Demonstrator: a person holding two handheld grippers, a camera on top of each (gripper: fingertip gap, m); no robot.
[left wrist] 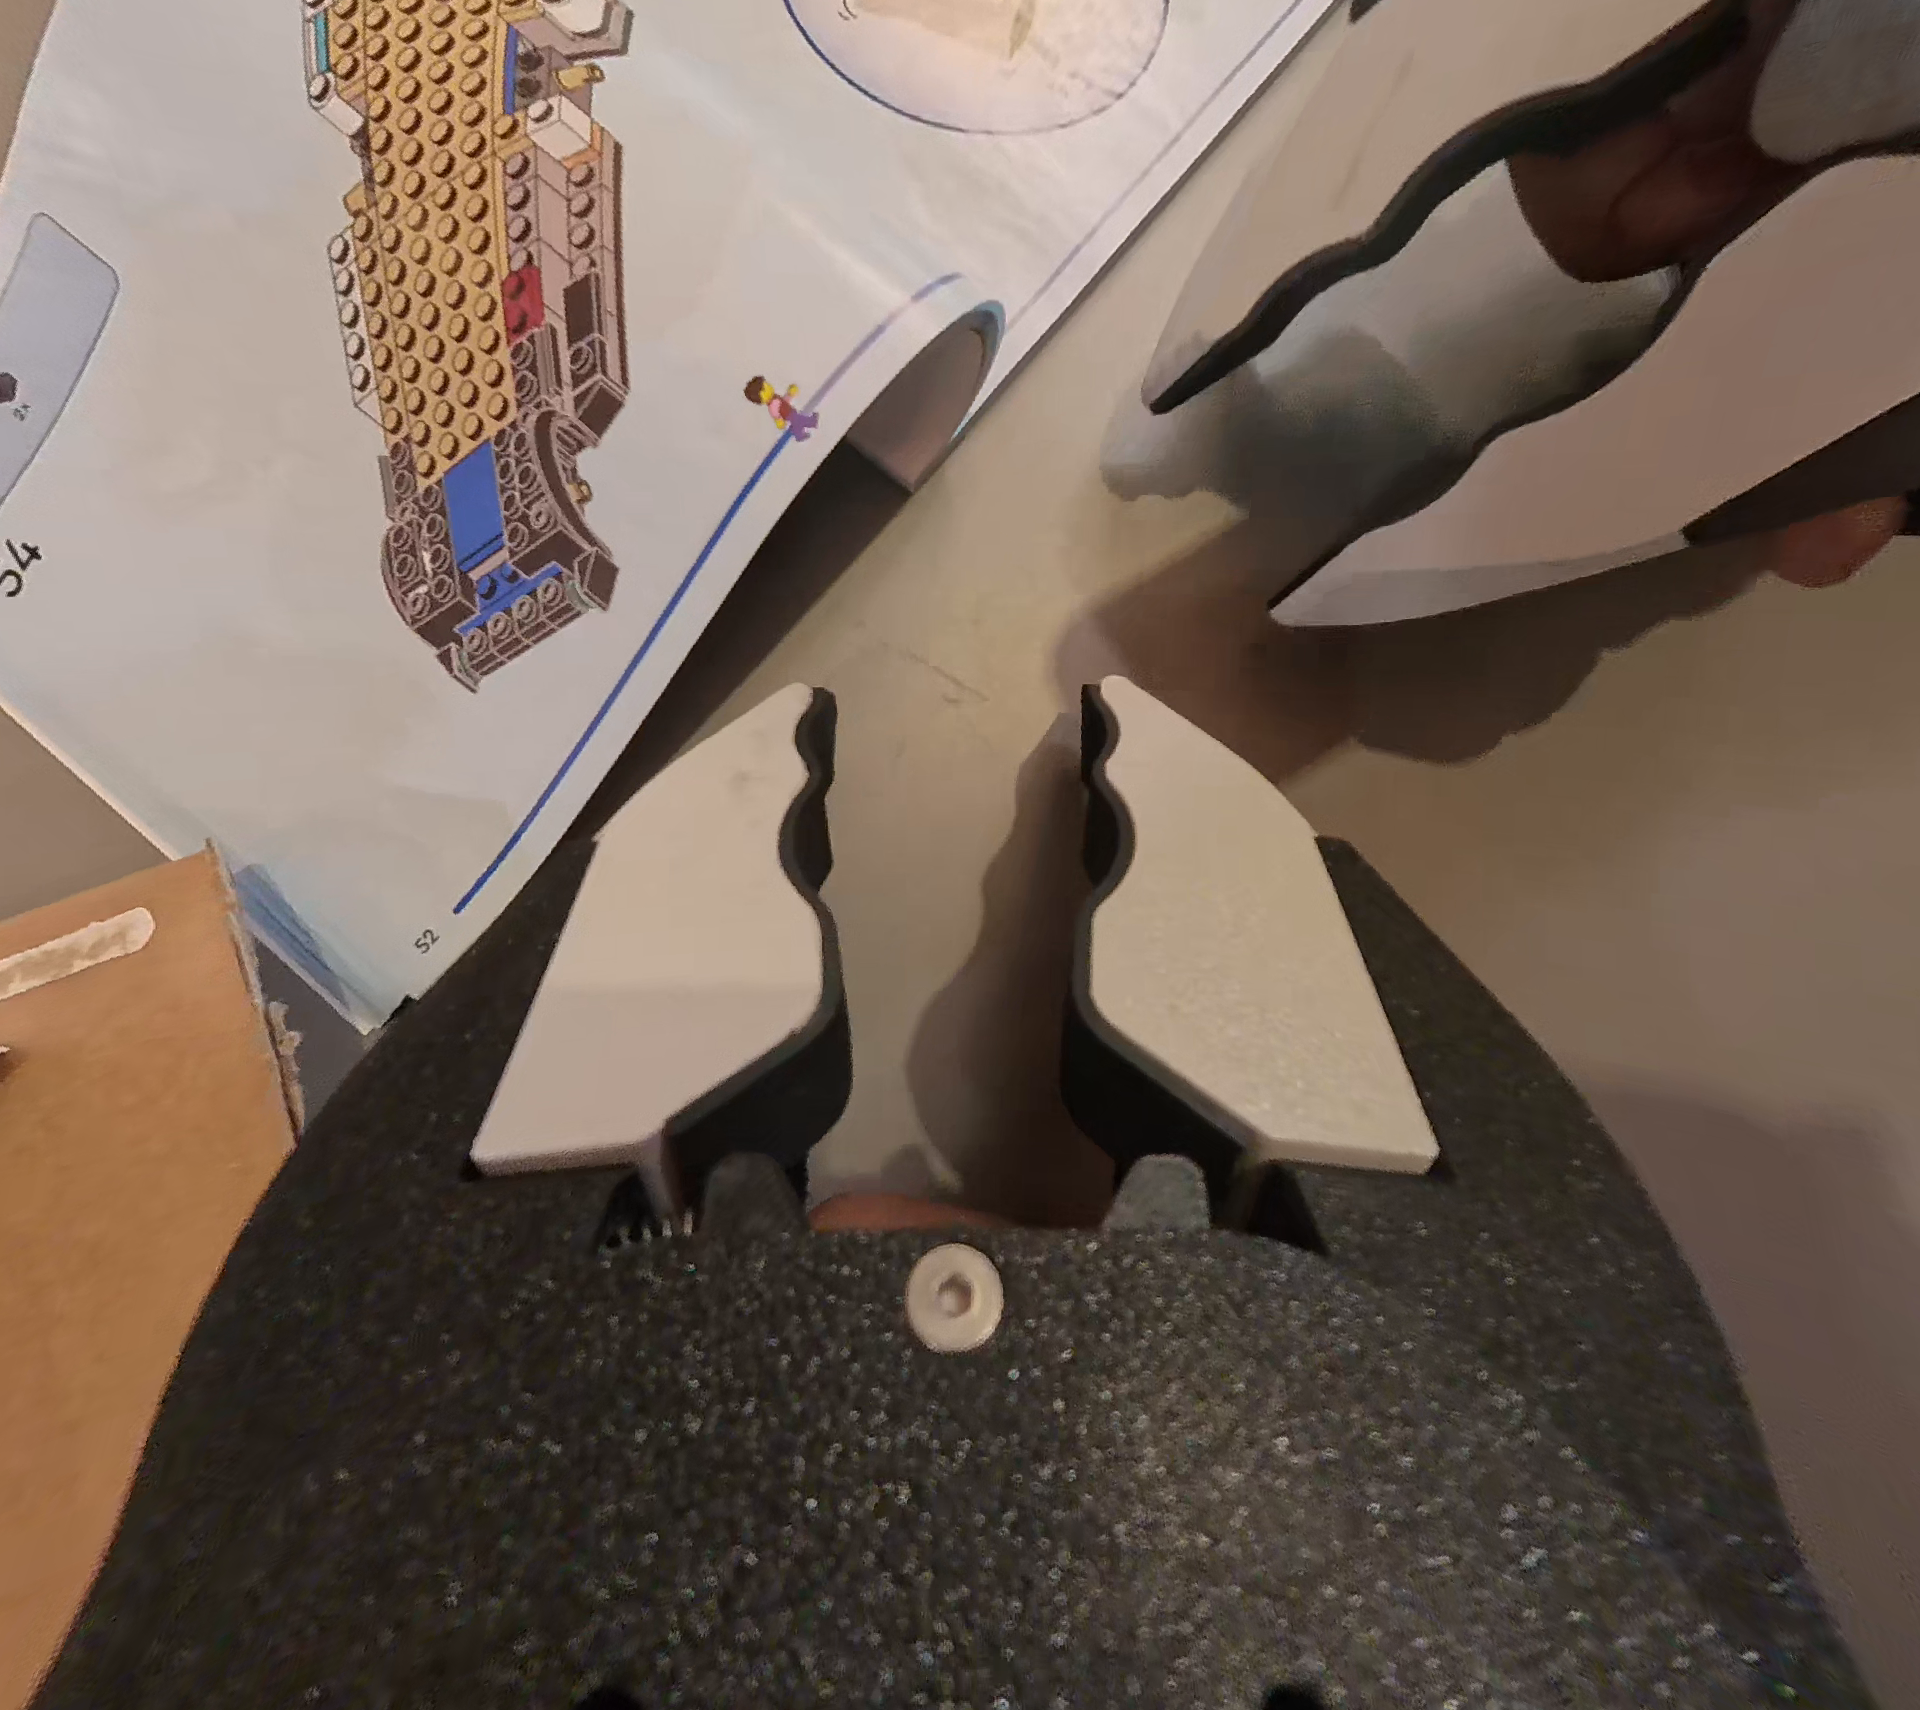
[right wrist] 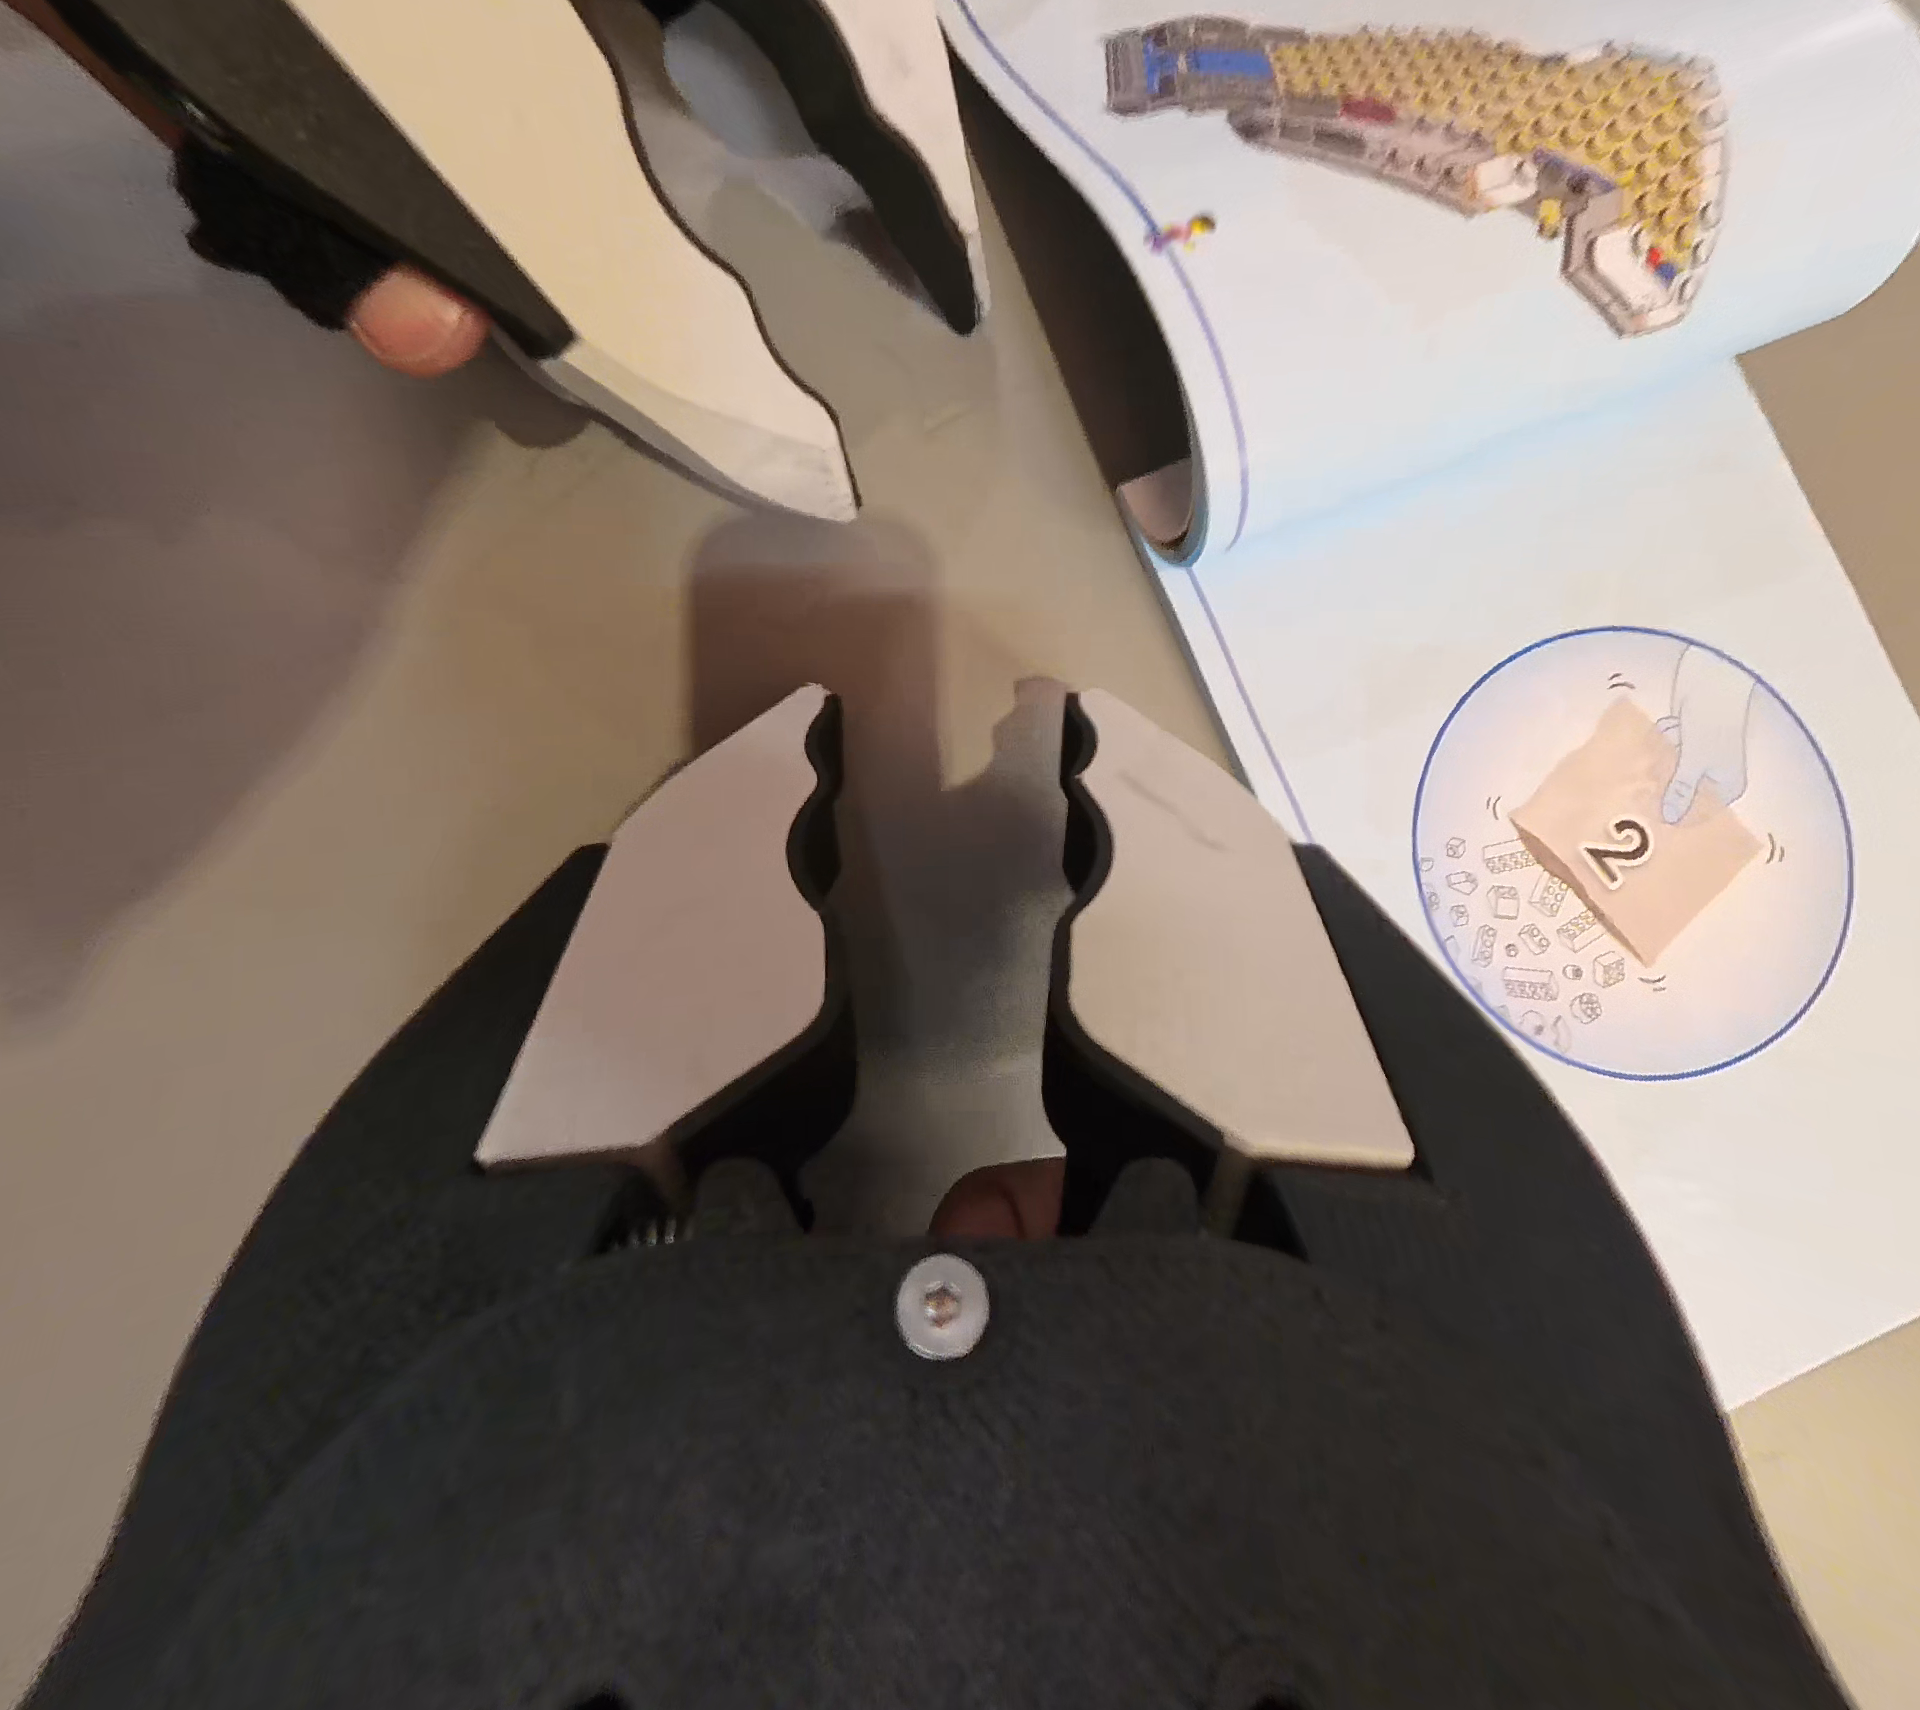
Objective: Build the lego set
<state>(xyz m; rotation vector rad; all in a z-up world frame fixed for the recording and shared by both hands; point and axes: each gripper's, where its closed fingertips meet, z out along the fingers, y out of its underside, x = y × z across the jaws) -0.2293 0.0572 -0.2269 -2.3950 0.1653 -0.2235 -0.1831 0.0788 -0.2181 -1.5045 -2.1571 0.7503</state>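
Left gripper (left wrist: 951, 699) and right gripper (right wrist: 951, 704) both stood part-open and empty over the bare beige surface (left wrist: 1455, 933), near an open instruction booklet (left wrist: 675, 226).

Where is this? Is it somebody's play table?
Probably a hobby or work table for building with toy bricks. An open instruction booklet with a picture of a brick model lies on the plain beige tabletop, a cardboard box sits beside it, and two empty hand-held grippers hover above.
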